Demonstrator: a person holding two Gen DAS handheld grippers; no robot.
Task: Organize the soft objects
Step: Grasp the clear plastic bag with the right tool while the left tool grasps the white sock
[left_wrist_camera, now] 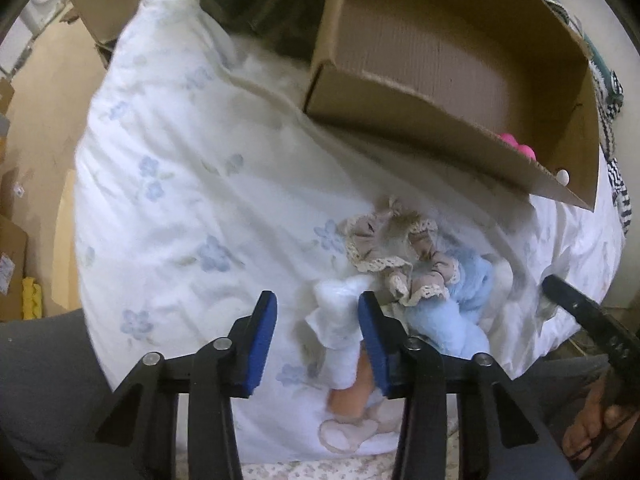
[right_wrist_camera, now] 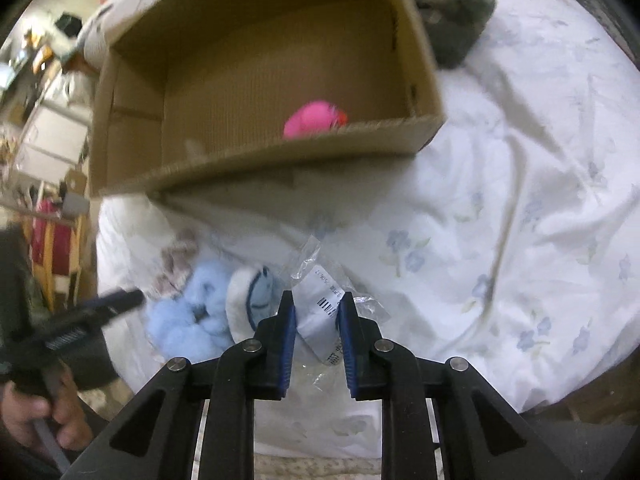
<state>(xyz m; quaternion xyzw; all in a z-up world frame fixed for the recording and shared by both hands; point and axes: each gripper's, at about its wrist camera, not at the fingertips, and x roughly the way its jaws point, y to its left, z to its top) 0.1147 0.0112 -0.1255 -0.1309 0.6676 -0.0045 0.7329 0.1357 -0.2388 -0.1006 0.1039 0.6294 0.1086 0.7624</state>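
My right gripper [right_wrist_camera: 316, 300] is shut on a clear plastic packet [right_wrist_camera: 320, 280] with a barcode label, low over the bed. To its left lie a pale blue fluffy toy [right_wrist_camera: 188, 308] and a blue-and-white plush [right_wrist_camera: 252, 292]. My left gripper [left_wrist_camera: 316, 300] points down at the bed and is open. A white fluffy piece [left_wrist_camera: 336, 320] lies between its pads, against the right one. A beige lace-trimmed fabric piece [left_wrist_camera: 388, 248] and the pale blue fluffy toy [left_wrist_camera: 452, 312] lie just beyond it. The open cardboard box [right_wrist_camera: 260, 80] holds a pink toy [right_wrist_camera: 312, 118].
A white duvet with blue flowers [left_wrist_camera: 180, 160] covers the bed. A dark green garment [right_wrist_camera: 452, 8] lies behind the box. Cardboard boxes [left_wrist_camera: 12, 264] stand on the floor to the left. A hand [right_wrist_camera: 40, 420] holds the left gripper's handle [right_wrist_camera: 100, 308].
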